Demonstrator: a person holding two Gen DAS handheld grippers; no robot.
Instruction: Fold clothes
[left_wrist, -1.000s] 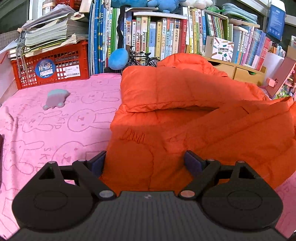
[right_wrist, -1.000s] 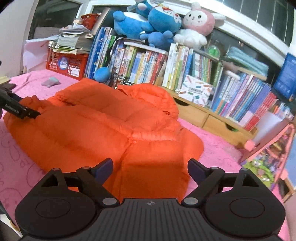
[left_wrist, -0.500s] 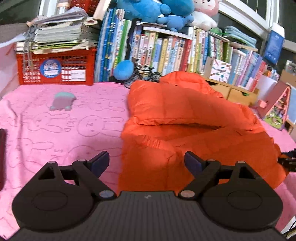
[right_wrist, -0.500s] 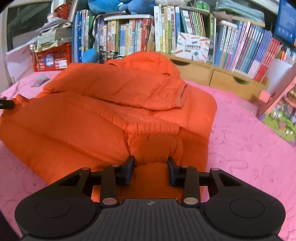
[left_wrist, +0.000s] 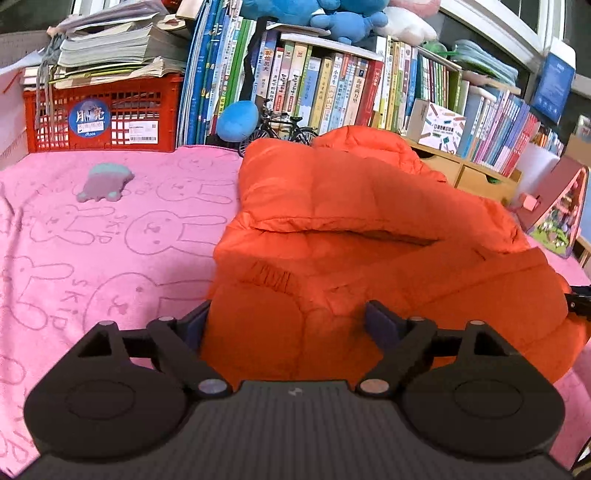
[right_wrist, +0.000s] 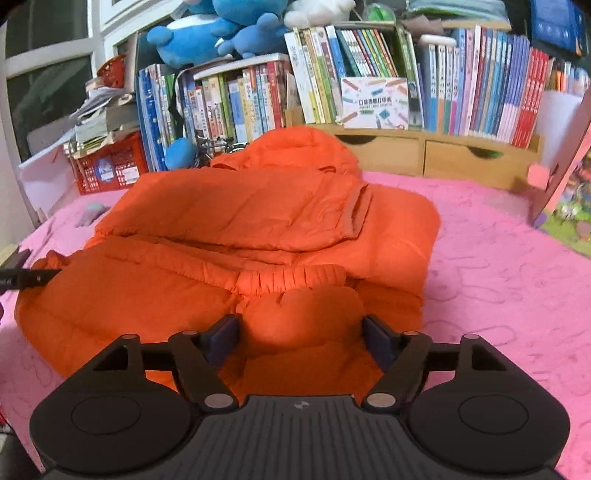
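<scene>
Right hand-held gripper (right_wrist: 301, 338) reopened, jacket (right_wrist: 258, 236) hood toward bookshelf (right_wrist: 369, 92)

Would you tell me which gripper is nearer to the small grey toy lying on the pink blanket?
Left. The left gripper sits at the jacket's near corner, on the side where the grey toy lies. The right gripper is at the jacket's opposite end, with the toy beyond it.

The left gripper (left_wrist: 290, 325) sits low and level, its 2 fingers (left_wrist: 380, 325) spread wide, pointing toward the far side. The right gripper (right_wrist: 301, 336) is also low and level, its 2 fingers (right_wrist: 223, 338) parted, a little less widely. Each gripper's tip shows at the edge of the other's view: the right one at the far right, the left one at the far left.
</scene>
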